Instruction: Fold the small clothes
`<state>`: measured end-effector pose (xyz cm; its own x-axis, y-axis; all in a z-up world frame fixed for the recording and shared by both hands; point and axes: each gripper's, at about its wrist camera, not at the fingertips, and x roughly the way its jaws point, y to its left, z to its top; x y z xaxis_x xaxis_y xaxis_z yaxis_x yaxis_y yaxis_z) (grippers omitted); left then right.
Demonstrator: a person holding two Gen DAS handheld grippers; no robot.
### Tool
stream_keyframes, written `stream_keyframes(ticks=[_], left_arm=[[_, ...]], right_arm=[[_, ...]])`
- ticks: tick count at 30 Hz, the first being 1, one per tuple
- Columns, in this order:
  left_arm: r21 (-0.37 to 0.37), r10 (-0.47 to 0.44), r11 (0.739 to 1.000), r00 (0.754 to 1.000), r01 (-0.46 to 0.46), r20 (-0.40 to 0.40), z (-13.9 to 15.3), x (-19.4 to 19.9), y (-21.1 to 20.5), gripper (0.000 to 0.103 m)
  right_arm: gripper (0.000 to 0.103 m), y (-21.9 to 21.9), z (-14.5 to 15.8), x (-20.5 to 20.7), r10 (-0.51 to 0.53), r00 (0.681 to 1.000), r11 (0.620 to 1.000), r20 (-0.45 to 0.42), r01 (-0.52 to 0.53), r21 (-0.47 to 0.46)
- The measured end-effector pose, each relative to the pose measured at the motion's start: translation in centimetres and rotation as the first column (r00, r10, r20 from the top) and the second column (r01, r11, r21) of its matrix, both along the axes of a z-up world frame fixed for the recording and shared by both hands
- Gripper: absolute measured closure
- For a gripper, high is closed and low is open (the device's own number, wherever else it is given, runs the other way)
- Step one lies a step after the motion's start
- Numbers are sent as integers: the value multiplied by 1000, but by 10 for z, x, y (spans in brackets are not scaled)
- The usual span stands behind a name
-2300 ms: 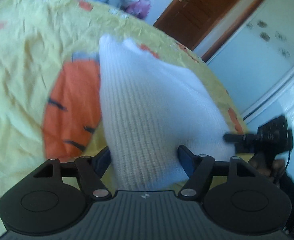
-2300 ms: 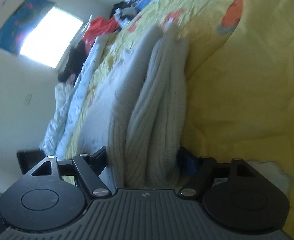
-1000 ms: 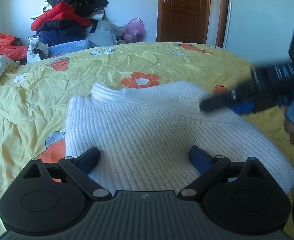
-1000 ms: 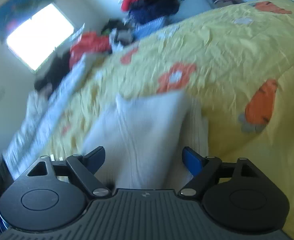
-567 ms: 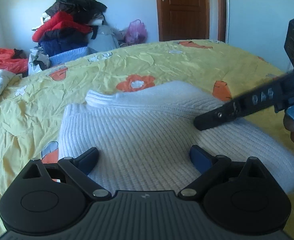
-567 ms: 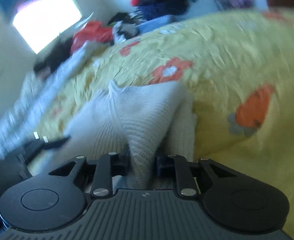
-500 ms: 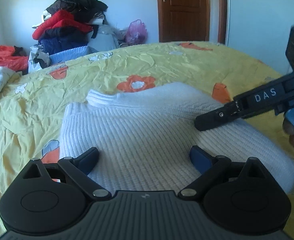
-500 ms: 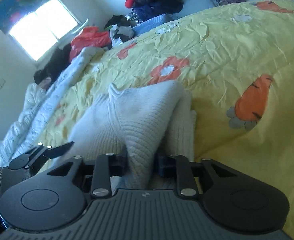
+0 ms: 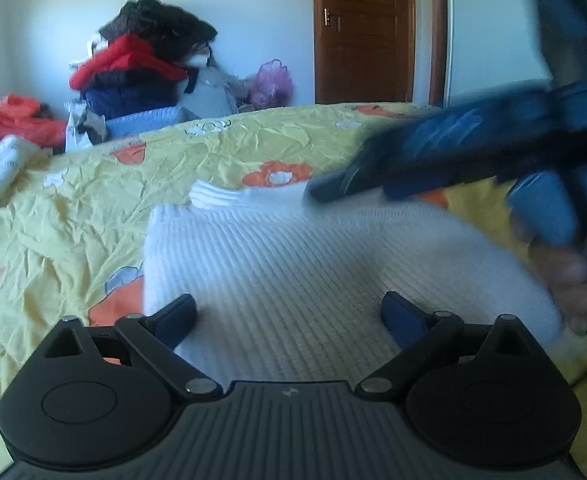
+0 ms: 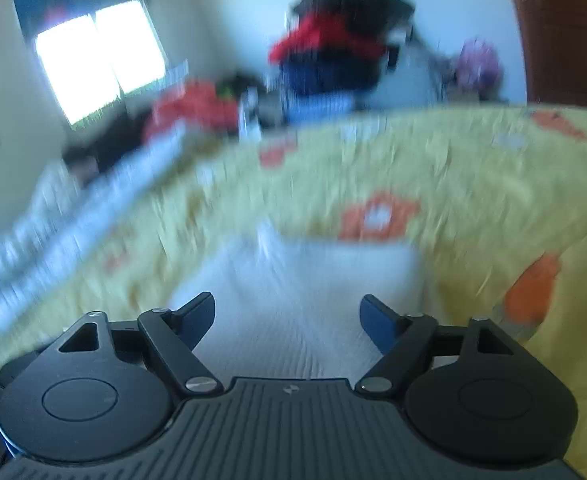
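A folded white knit sweater point(image 9: 293, 264) lies flat on the yellow flowered bedspread point(image 9: 53, 216). My left gripper point(image 9: 289, 318) is open and empty, low over the sweater's near edge. My right gripper point(image 10: 287, 316) is open and empty over the sweater point(image 10: 305, 292); that view is motion-blurred. In the left wrist view the right gripper point(image 9: 373, 180) shows as a blurred dark and blue shape above the sweater's far right part, with the hand that holds it at the right edge.
A pile of red, dark and blue clothes point(image 9: 141, 72) stands at the far wall beside a pink bag point(image 9: 271, 84). A brown door point(image 9: 363, 32) is behind. White bedding point(image 10: 73, 216) lies along the bed's left side under a bright window point(image 10: 97, 60).
My right gripper has let go of the sweater's fold, opened, and swung up and leftward over it. The sweater now lies flat. My left gripper has barely moved.
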<state>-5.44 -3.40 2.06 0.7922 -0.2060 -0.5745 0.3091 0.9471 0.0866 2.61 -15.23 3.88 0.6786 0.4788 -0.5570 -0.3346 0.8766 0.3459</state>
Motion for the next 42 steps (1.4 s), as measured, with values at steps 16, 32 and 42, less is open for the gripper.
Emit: stream_keyframes(ticks=[16, 32, 42], left_arm=[[-27, -40, 999, 999, 40, 3, 3, -51, 25, 2], [-127, 36, 991, 998, -42, -54, -12, -60, 34, 0], [-178, 204, 963, 979, -203, -16, 18, -102, 69, 0]], right_arm=[[36, -25, -9, -67, 3, 1000, 985, -15, -1, 171], [41, -22, -24, -108, 50, 997, 995, 62, -55, 85], [11, -38, 9, -166, -51, 997, 998, 66, 48, 46]])
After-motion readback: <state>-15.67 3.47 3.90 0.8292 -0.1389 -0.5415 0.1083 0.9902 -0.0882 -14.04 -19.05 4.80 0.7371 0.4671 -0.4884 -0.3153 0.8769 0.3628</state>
